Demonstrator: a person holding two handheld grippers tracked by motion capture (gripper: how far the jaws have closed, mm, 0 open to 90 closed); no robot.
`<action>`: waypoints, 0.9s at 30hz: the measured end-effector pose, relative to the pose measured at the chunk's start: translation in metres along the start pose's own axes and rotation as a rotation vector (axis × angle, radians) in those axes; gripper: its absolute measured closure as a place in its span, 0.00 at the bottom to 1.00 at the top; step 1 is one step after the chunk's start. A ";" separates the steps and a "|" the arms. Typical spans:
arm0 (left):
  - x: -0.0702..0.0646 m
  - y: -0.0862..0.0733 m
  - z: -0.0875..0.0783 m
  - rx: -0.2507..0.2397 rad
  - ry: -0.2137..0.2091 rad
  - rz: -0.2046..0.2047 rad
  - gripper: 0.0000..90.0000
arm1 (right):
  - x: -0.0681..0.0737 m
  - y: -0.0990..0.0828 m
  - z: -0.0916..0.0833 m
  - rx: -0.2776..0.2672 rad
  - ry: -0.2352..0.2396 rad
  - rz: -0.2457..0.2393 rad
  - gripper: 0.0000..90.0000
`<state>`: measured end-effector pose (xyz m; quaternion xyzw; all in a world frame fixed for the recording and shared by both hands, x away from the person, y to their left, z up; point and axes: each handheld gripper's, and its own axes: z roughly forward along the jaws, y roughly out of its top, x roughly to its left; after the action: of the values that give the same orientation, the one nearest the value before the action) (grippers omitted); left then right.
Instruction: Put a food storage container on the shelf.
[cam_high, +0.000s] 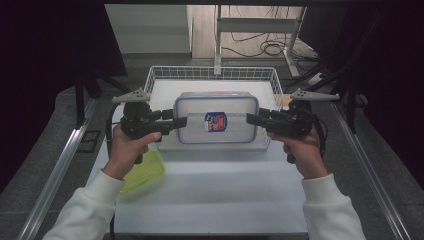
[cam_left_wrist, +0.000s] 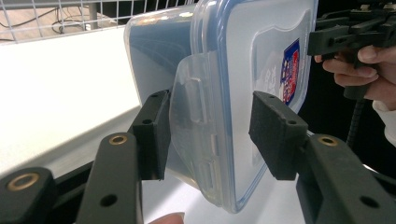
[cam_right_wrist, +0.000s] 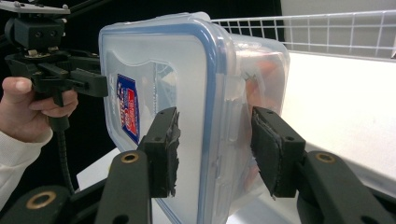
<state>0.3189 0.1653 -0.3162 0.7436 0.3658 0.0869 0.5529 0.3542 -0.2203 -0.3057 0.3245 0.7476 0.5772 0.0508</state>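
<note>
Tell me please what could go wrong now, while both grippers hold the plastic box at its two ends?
1. The left gripper clamps near the hinged side flap of the plastic box; the flap might flex and the grip slip.
2. The box looks lifted between the left and the right gripper; uneven hand motion could tilt or drop it.
3. It could hit the wire basket behind it.

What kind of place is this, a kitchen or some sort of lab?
Probably a lab or recording workspace, not a kitchen: a white table framed by metal rails, dark curtains at both sides, and loose cables on the floor behind.

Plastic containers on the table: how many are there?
2: a clear lidded box clamped at both ends between the hand-held grippers, and a green one under the left forearm. More may be hidden.
</note>
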 end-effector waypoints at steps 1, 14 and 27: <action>0.002 0.002 0.001 0.003 0.002 0.004 0.55 | -0.002 0.002 0.001 -0.002 0.000 0.004 0.59; 0.023 0.026 0.012 0.012 -0.005 -0.012 0.55 | -0.022 0.023 0.014 0.000 -0.002 0.028 0.59; 0.048 0.044 0.023 0.028 -0.002 -0.038 0.55 | -0.044 0.046 0.032 0.018 -0.006 0.066 0.59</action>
<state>0.3856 0.1731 -0.2989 0.7443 0.3805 0.0705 0.5443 0.4222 -0.2123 -0.2883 0.3512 0.7416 0.5708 0.0312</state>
